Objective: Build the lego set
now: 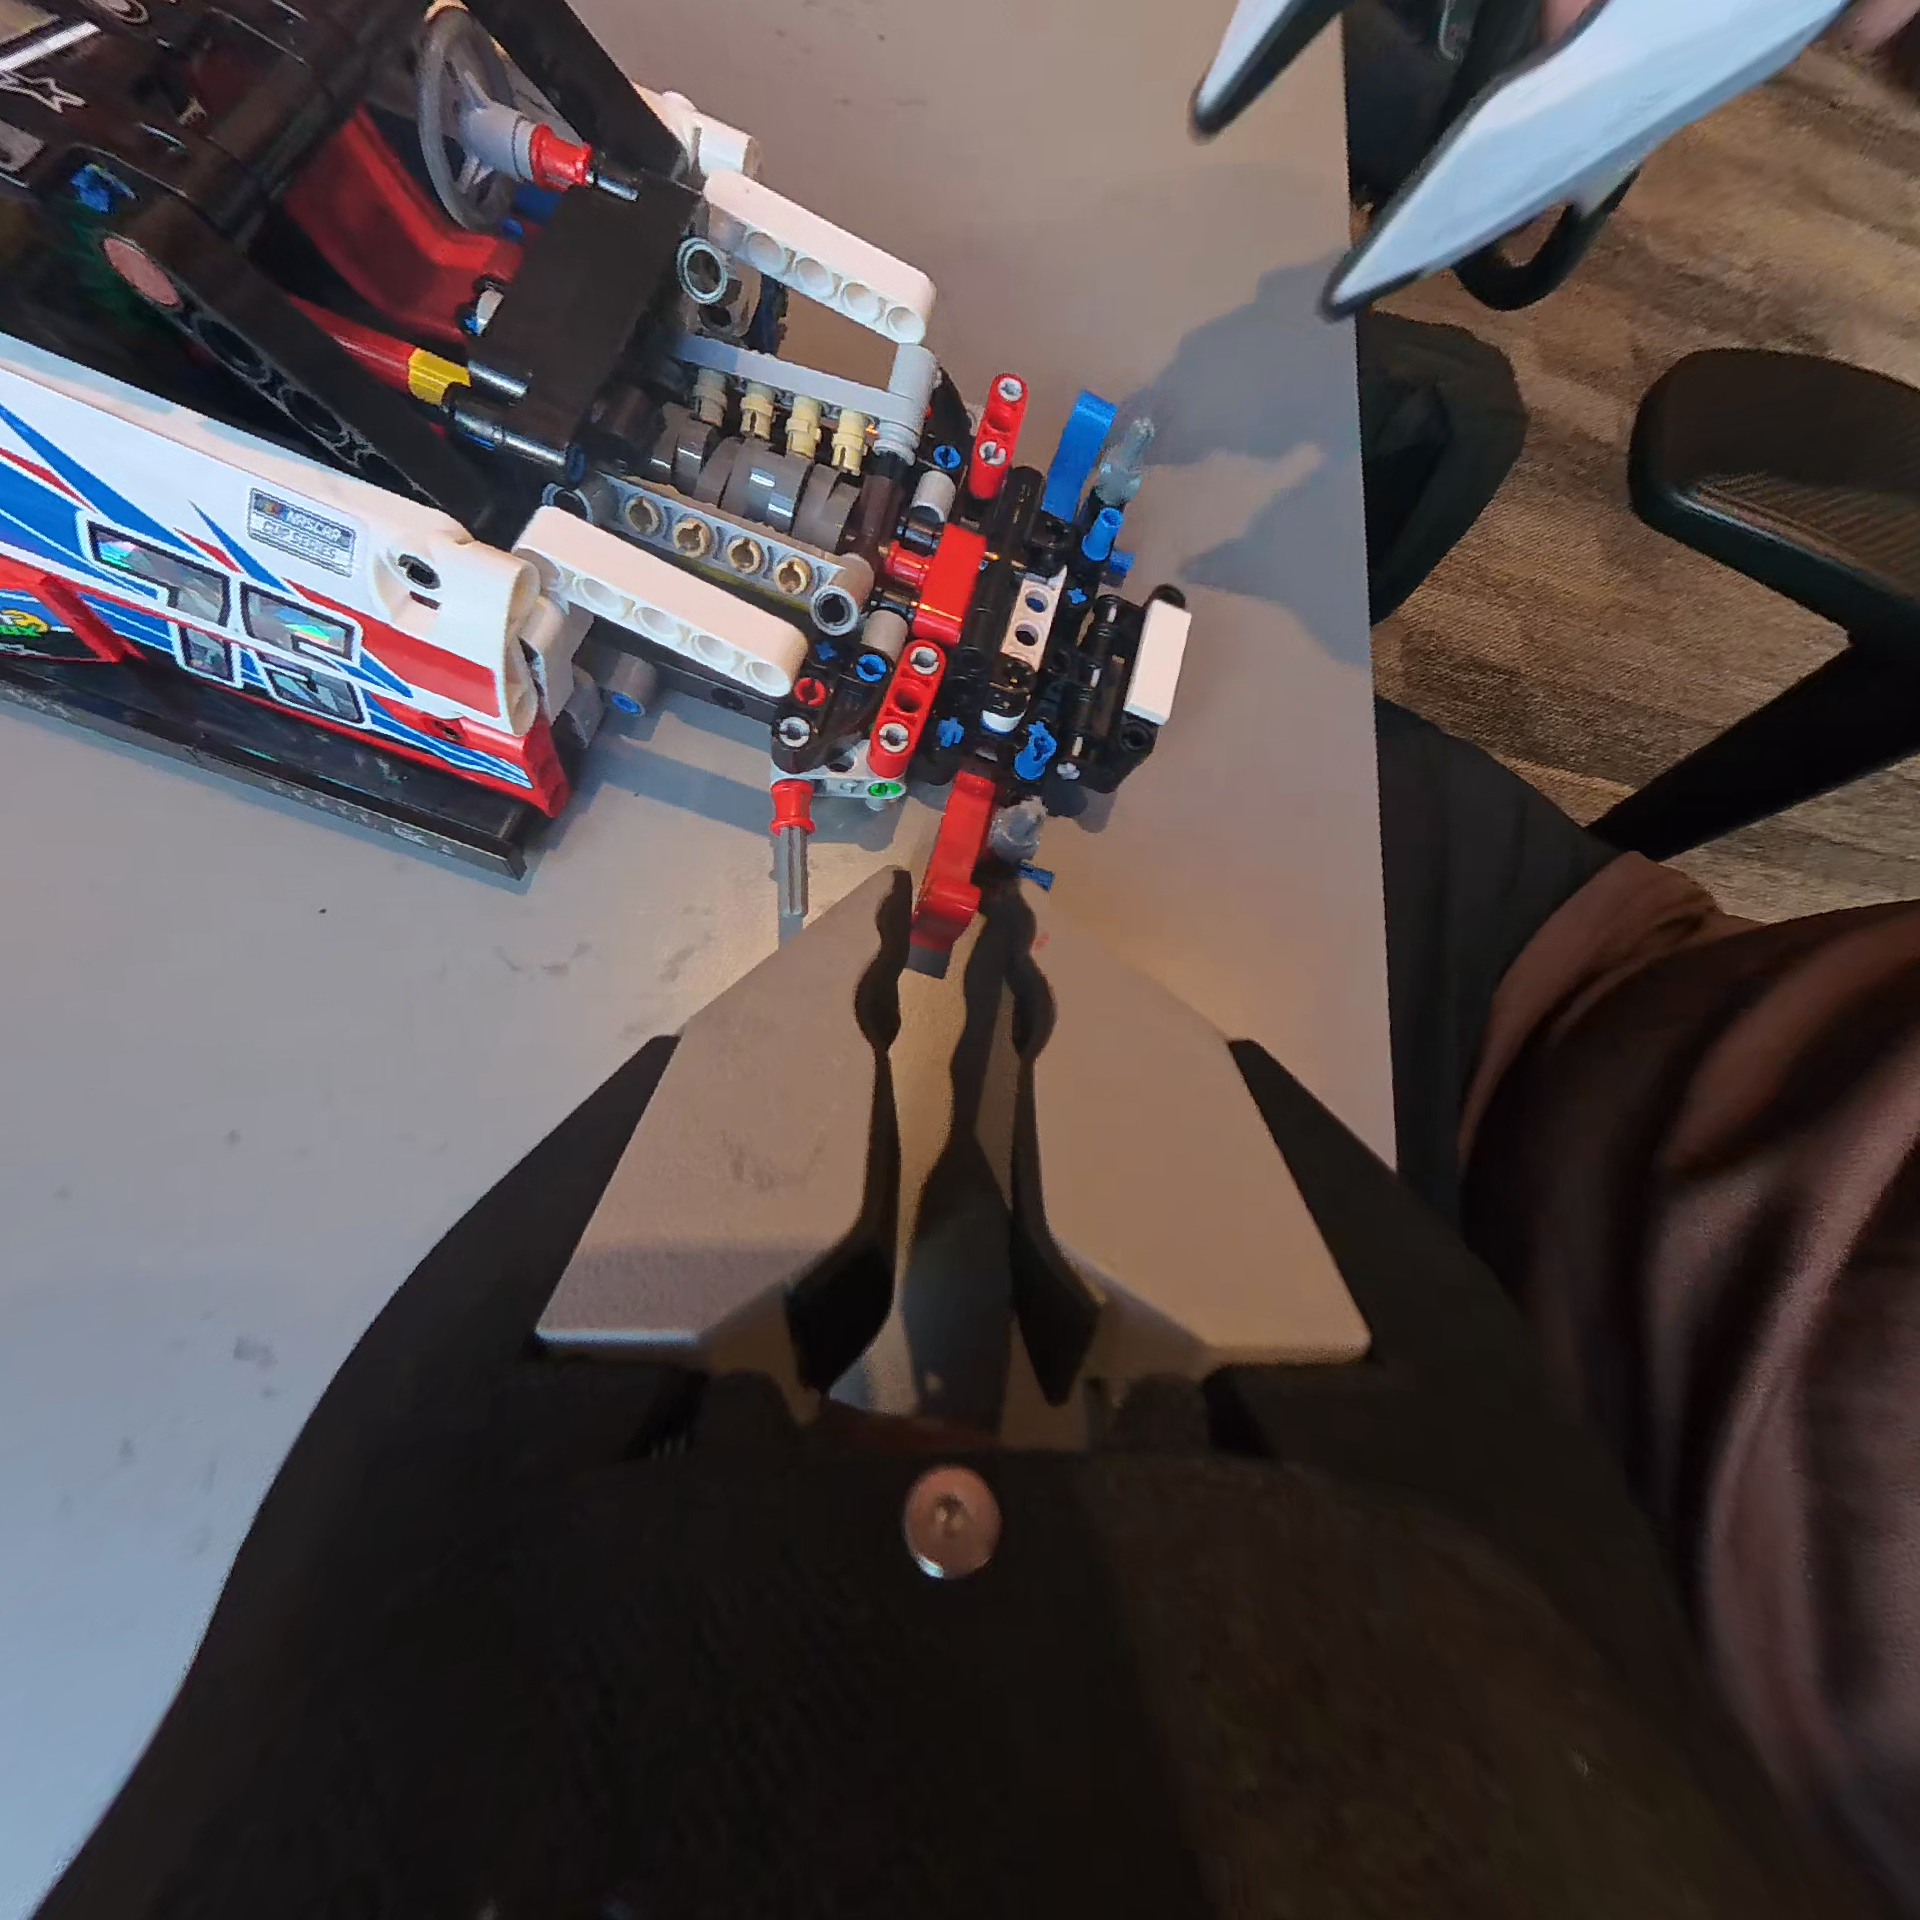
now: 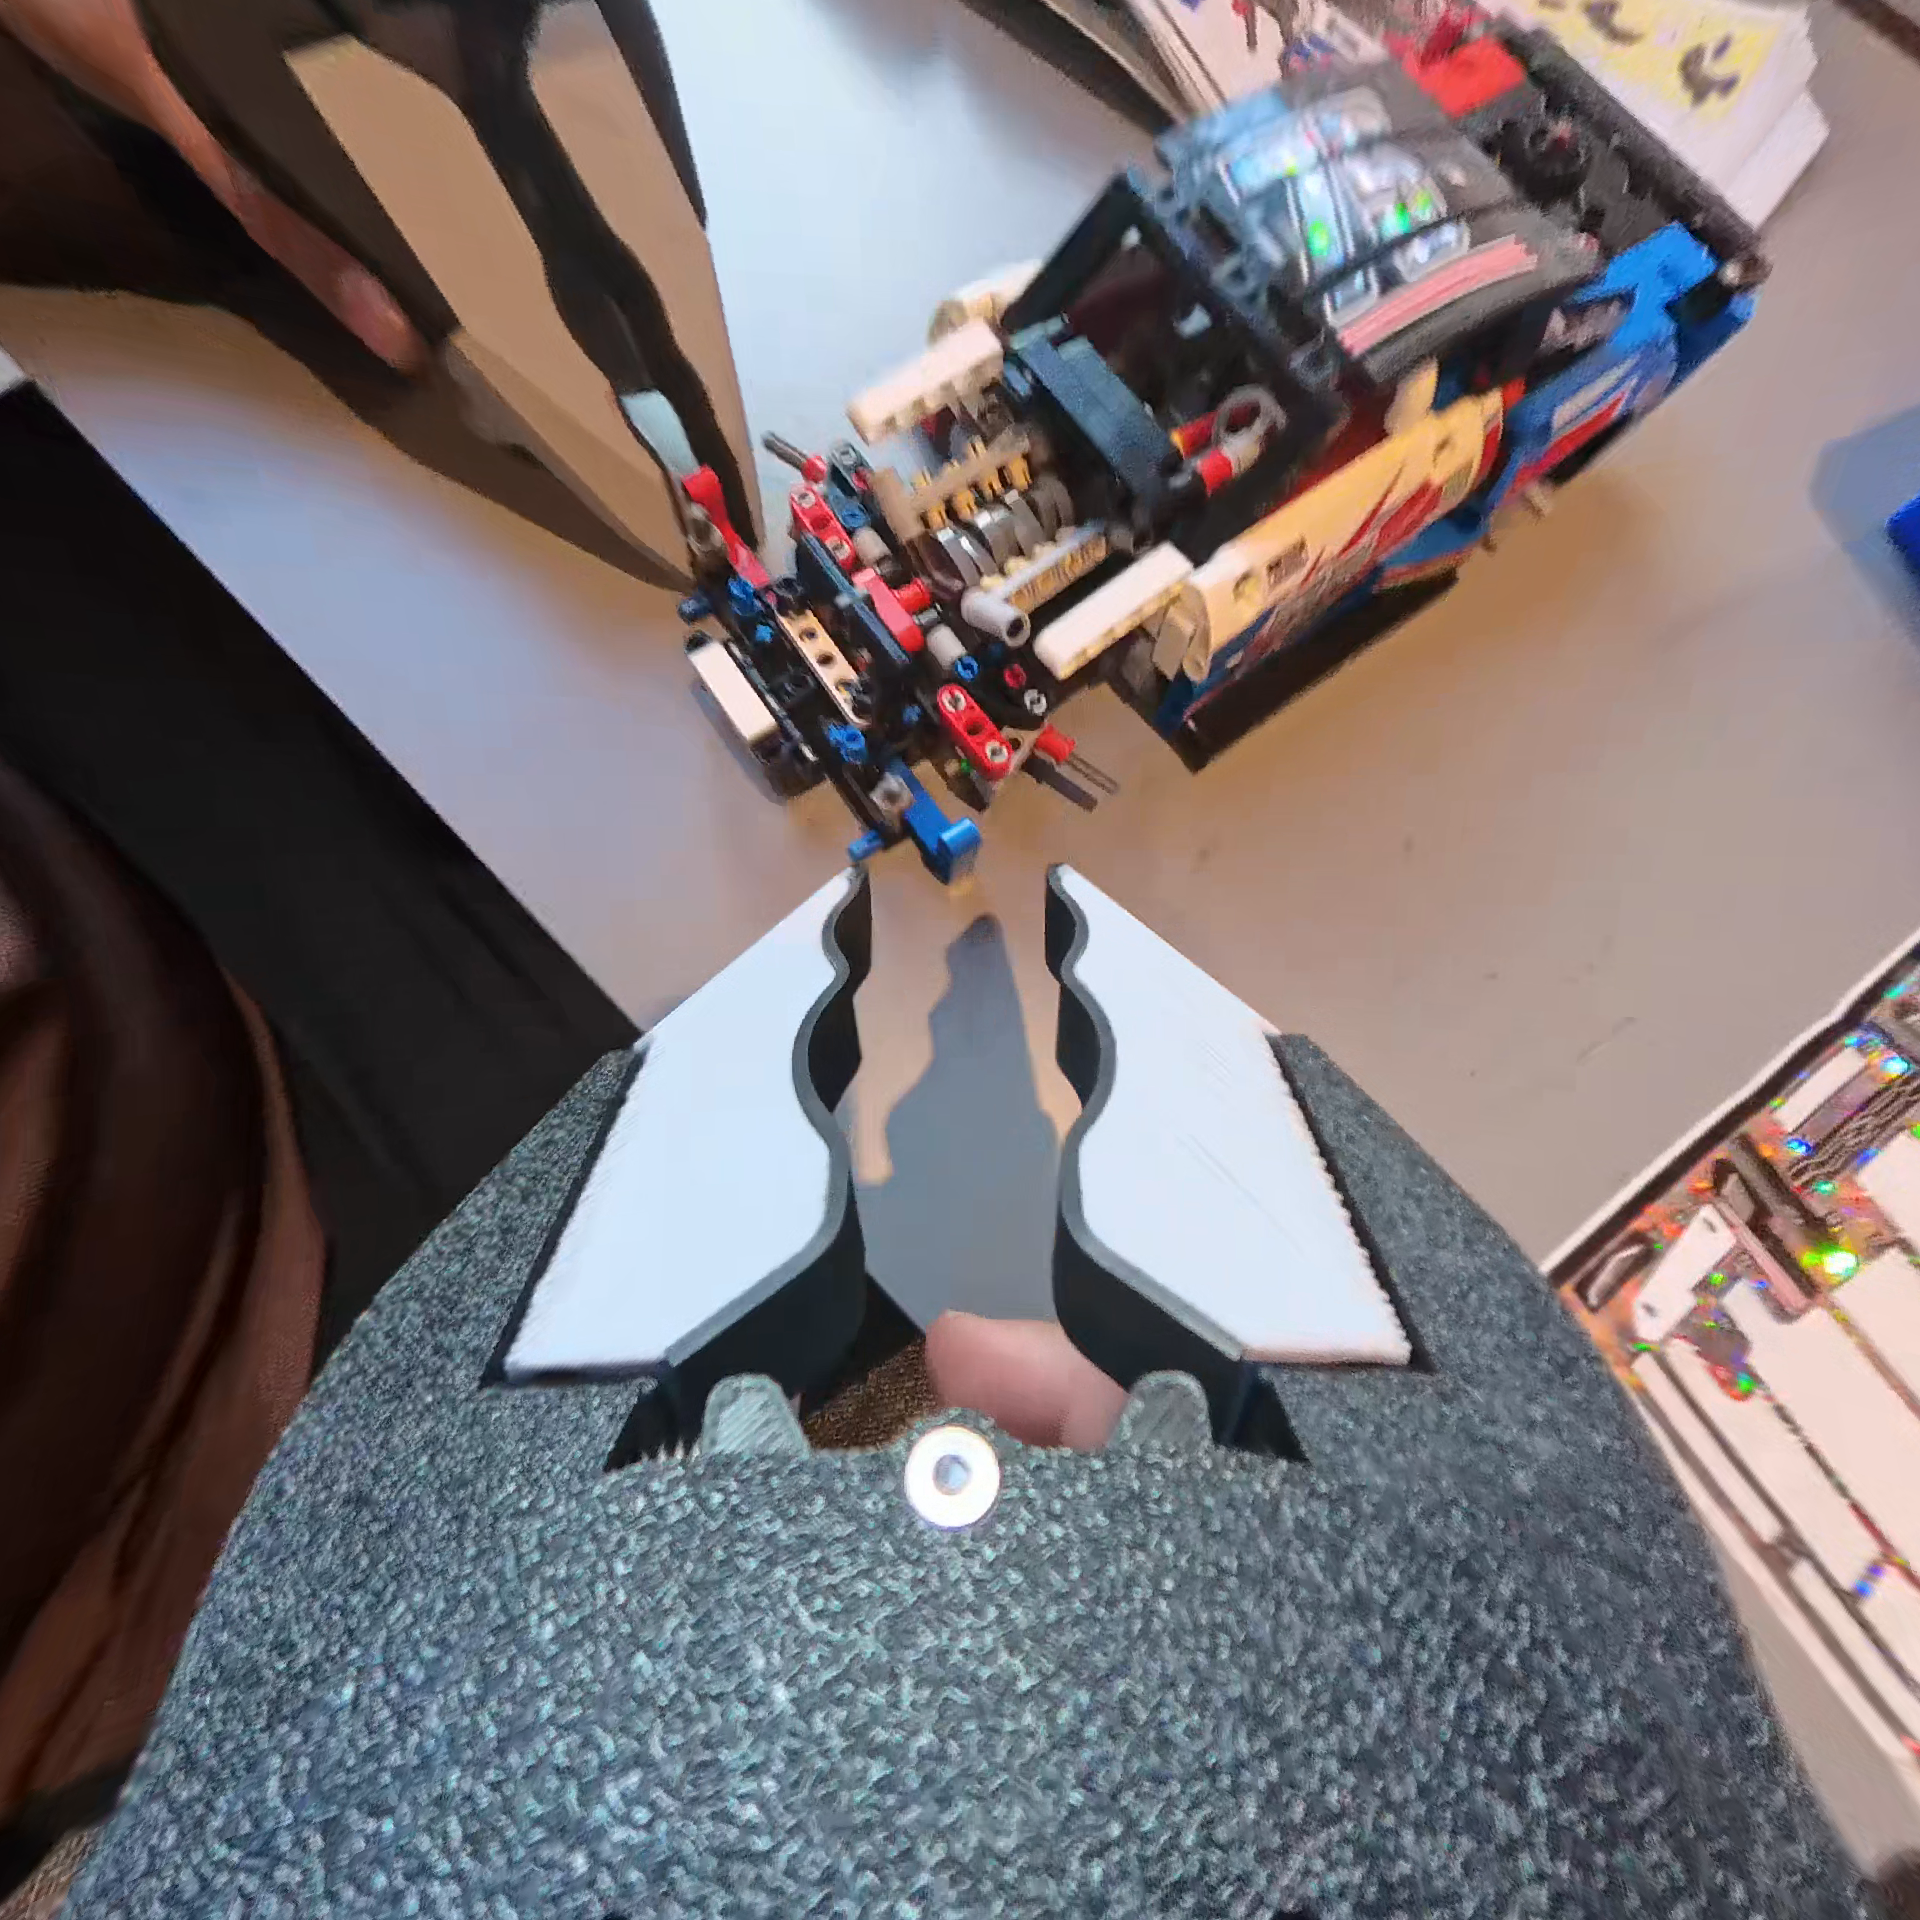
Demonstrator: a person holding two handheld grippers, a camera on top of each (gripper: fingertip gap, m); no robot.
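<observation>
Spanning both views, the grey worktop [image 1: 260, 1039] carries the half-built lego car [image 1: 436, 540], its open engine end pointing to 3 o'clock in the left wrist view. At 6 o'clock of that end, the left gripper [image 1: 951, 914] seems to pinch a red beam [image 1: 961, 842] between nearly closed fingers. The right gripper [image 2: 956, 883] hovers with fingers apart and empty, near a blue beam [image 2: 940, 831].

Your lego car [image 1: 343, 499] sat flat on the grey table [image 1: 312, 1091]. It was half built, with white, red and blue sides. Its open front [image 1: 997, 623] showed little black, red and blue parts, near the table's edge.
</observation>
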